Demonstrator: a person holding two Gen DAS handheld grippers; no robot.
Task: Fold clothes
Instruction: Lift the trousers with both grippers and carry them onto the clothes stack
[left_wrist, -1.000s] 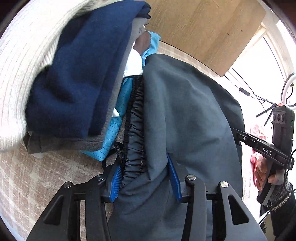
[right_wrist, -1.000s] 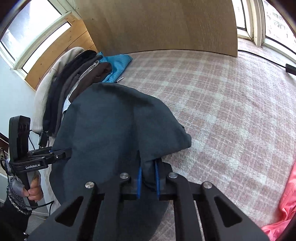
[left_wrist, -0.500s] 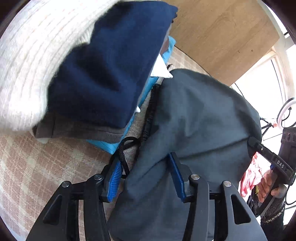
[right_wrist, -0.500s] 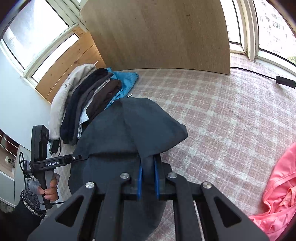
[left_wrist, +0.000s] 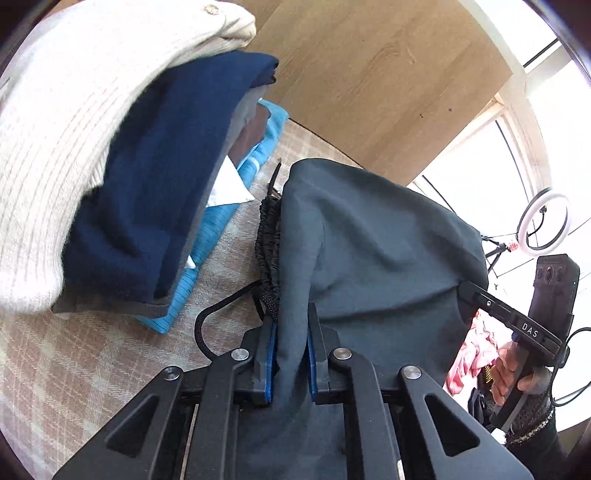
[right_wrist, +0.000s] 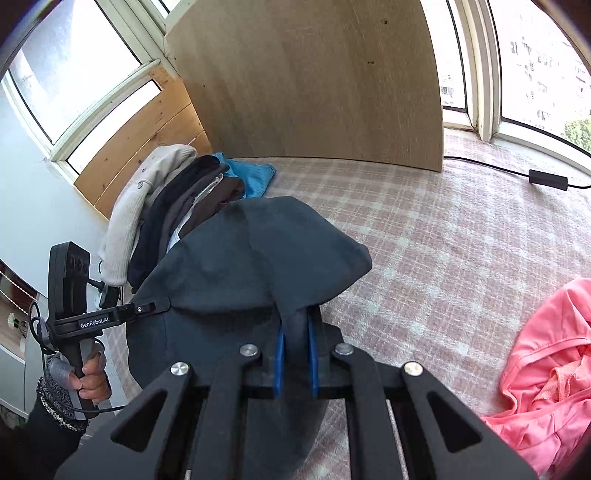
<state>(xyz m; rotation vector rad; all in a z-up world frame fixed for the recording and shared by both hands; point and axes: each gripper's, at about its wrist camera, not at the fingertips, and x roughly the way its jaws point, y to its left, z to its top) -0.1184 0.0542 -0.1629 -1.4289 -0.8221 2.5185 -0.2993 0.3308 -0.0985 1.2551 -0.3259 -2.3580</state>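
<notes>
With the left claw (left_wrist: 290, 356), its jaws just closed, and the right claw (right_wrist: 295, 354) both clamped on the dark grey garment (left_wrist: 373, 251) lifted over the plaid bed (right_wrist: 443, 240), the next move calls for laying it flat to fold

Right hand-held gripper (right_wrist: 294, 349) clamped on a fold of the dark grey garment (right_wrist: 251, 258), lifted above the plaid bed cover (right_wrist: 443, 240). Left hand-held gripper (right_wrist: 162, 305) meets the garment's left edge. Stacked folded clothes (right_wrist: 166, 206) at the bed's far left; pink garment (right_wrist: 546, 369) at its right edge.
</notes>
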